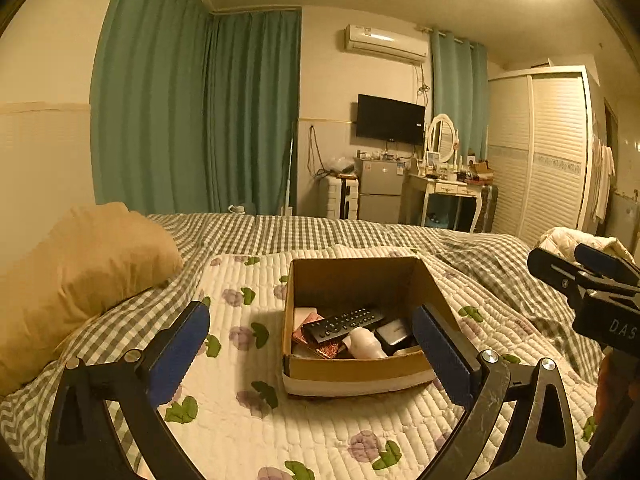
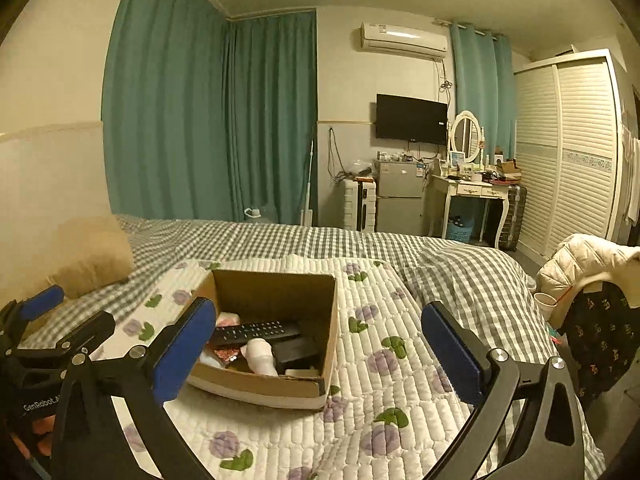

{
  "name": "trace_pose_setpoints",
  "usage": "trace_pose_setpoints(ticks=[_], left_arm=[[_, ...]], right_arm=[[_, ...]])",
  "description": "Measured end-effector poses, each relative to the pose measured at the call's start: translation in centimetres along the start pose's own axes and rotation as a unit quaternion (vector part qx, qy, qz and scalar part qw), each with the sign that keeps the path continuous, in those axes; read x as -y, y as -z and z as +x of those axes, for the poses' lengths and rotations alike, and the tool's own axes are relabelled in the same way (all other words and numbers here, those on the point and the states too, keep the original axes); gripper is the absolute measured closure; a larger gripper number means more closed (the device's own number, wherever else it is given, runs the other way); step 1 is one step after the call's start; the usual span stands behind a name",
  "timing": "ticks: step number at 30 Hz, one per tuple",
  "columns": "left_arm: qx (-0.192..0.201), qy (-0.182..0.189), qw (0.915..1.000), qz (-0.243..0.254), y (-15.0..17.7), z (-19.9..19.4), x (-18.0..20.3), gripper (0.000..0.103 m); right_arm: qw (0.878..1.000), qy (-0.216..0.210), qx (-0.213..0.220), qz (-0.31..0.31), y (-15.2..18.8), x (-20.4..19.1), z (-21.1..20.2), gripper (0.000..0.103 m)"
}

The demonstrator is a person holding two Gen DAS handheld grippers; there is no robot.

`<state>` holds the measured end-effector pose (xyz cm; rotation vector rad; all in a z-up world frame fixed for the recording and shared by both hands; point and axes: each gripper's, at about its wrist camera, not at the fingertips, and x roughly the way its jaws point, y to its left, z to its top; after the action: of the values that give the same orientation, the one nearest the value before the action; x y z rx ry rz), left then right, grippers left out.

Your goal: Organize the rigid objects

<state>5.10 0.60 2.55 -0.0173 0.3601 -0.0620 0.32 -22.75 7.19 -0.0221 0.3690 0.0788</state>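
An open cardboard box sits on a quilted floral blanket on the bed. Inside lie a black remote control, a white bottle, a dark case and pink items. My left gripper is open and empty, hovering just in front of the box. My right gripper is open and empty, to the right of the box; the remote and bottle show there too. Each gripper appears at the edge of the other's view.
A tan pillow lies at the left on the checked bedsheet. A chair with a puffy jacket and a paper cup stands right of the bed. A fridge, dresser and wardrobe are at the back.
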Motion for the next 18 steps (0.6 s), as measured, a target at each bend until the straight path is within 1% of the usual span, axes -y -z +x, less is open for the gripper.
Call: trace_pose_setpoints(ticks=[4,7,18], left_arm=[[-0.004,-0.002,1.0000,0.006,0.1,0.1,-0.2,0.000],[-0.004,-0.002,1.0000,0.001,0.0,0.0,-0.5,0.000],[-0.012,-0.007,0.9999,-0.001,0.3,0.2,-0.9,0.000]], right_arm=[[1.000,-0.007,-0.016,-0.003,0.7,0.0,0.7,0.000],[1.000,-0.007,-0.024,-0.007,1.2,-0.2,1.0,0.000],[0.999,-0.016,-0.039,-0.017,1.5,-1.1,1.6,0.000]])
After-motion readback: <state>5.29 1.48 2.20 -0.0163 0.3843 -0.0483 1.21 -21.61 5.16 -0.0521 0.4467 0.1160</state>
